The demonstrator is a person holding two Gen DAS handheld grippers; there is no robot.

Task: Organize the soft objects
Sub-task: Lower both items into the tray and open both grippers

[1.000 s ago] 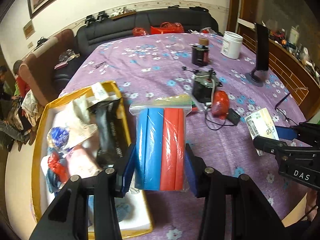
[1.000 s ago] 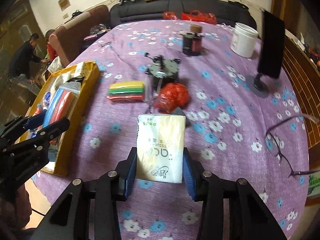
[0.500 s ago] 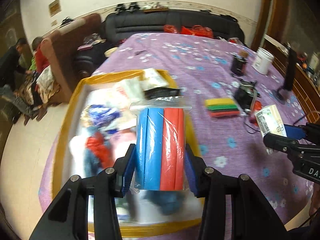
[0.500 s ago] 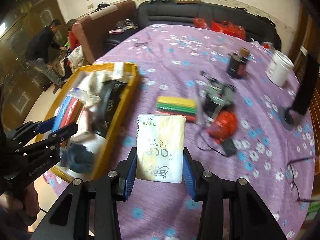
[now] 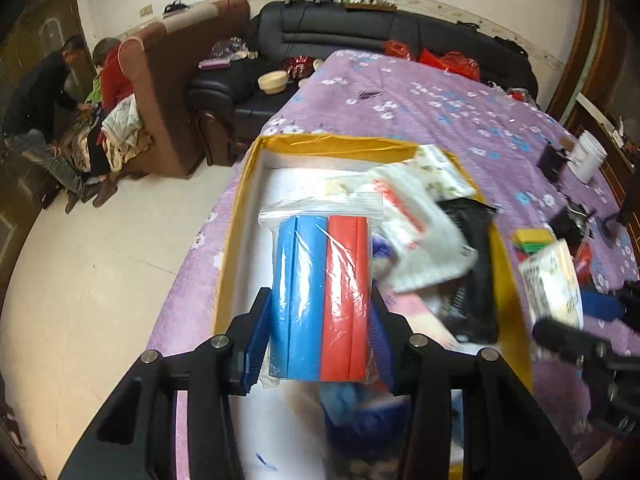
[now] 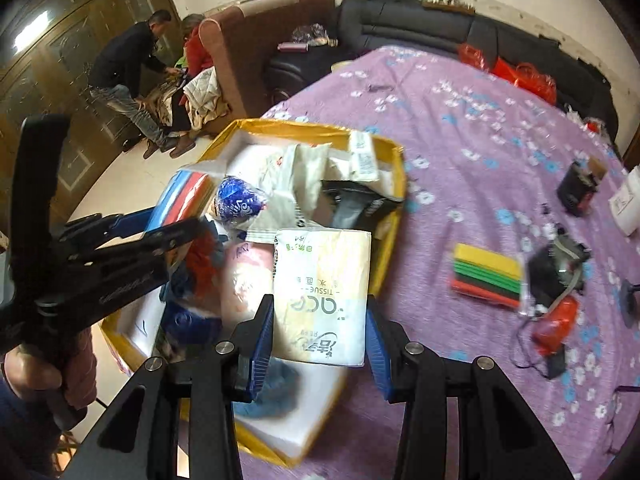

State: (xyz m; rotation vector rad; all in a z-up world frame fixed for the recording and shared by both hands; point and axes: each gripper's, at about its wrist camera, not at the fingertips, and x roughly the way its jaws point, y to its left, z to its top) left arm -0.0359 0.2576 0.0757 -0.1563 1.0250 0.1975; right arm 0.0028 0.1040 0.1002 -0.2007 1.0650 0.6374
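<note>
Both held items have been carried from over the purple tablecloth [image 6: 480, 128] to above the yellow box [image 5: 400, 148] at its near-left edge. Left gripper [image 5: 320, 344] stays clamped on the bagged foam sheets [image 5: 320, 296], right gripper [image 6: 320, 340] on the tissue pack [image 6: 322, 292]. Delivery is judged under way; lowering into free space and opening of the jaws are called for next.

Below both jaws the yellow box [image 6: 394, 200] is crowded with packets, leaving a bare white strip [image 5: 264, 184] along its far-left wall. Right of the jaws the purple bench [image 6: 460, 184] lies open up to the foam stack [image 6: 486, 276], apparently.
</note>
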